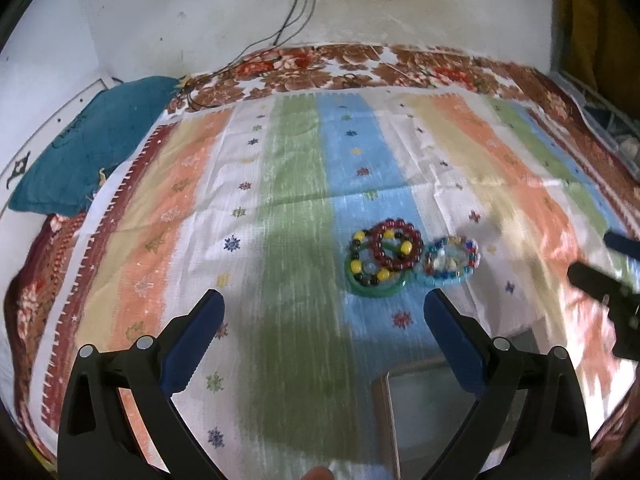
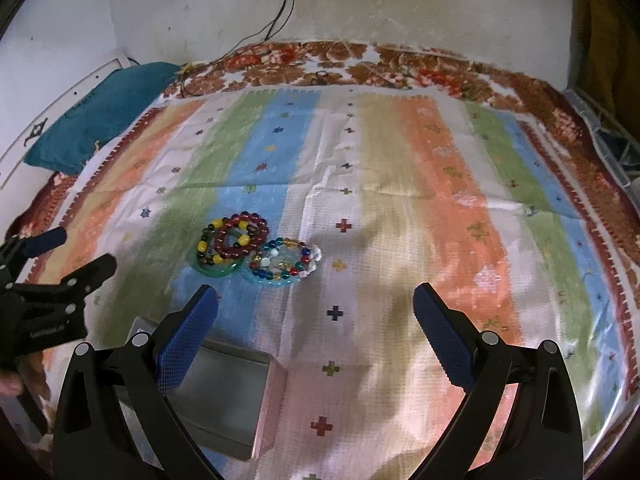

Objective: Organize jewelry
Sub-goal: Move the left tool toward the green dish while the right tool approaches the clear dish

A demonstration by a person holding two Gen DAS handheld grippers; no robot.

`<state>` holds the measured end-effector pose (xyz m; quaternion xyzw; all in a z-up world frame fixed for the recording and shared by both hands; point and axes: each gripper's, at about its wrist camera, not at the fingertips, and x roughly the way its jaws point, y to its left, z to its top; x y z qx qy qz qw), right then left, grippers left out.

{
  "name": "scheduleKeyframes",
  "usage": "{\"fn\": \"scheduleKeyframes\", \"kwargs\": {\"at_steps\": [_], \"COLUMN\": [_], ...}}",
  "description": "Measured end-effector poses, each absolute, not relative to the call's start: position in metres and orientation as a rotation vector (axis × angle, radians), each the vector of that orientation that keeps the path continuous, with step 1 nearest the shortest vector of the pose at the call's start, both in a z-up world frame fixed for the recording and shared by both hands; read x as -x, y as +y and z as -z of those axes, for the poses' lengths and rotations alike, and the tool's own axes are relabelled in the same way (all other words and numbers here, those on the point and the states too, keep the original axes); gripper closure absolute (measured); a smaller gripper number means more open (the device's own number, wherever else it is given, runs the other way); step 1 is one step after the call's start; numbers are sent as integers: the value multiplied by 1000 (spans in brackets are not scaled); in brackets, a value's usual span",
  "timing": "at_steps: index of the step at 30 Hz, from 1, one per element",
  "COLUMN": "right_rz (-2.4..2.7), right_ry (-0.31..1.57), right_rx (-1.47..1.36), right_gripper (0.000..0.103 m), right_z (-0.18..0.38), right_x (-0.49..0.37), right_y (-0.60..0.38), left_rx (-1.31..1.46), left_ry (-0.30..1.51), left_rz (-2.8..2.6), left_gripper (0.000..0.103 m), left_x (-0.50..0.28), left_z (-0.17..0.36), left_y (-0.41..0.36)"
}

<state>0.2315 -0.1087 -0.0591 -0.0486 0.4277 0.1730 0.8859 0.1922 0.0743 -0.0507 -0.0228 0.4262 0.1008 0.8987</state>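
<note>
A pile of bead bracelets lies on the striped cloth (image 1: 292,200). A dark red bracelet (image 1: 396,248) rests on a yellow-and-dark bead bracelet (image 1: 362,266) and a green bangle (image 1: 376,290). Beside them is a multicolour bead bracelet (image 1: 452,258). My left gripper (image 1: 324,298) hangs open just short of the pile, holding nothing. In the right wrist view the same red bracelet (image 2: 240,236), green bangle (image 2: 218,270) and multicolour bracelet (image 2: 280,262) lie ahead and to the left of my open, empty right gripper (image 2: 316,292). An open grey-lined box (image 2: 228,392) sits under its left finger.
The box (image 1: 432,412) also shows below my left gripper's right finger. The right gripper (image 1: 600,258) enters at the right edge; the left gripper (image 2: 80,254) and a hand (image 2: 16,380) at the left. A teal pillow (image 1: 88,148), cables (image 1: 296,12) and floral bedsheet (image 2: 400,64) lie behind.
</note>
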Motion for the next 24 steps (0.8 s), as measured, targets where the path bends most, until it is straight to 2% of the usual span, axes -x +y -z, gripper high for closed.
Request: {"fn": "scheduleKeyframes", "kwargs": {"at_steps": [6, 11, 24], "right_rz": [-368, -356, -355], "right_ry": [907, 910, 986], "right_rx": [109, 104, 99], "right_gripper": [4, 4, 4], "right_z": [64, 67, 88], "right_x": [-242, -251, -275], "right_y": [-102, -99, -94], "left_rx": [42, 149, 128], "left_ry": [934, 961, 1013], "left_rz": [-214, -218, -228], "left_gripper": [6, 6, 6], "left_x": [-216, -234, -275], "left_z": [59, 65, 77], "left_y": [70, 78, 71]}}
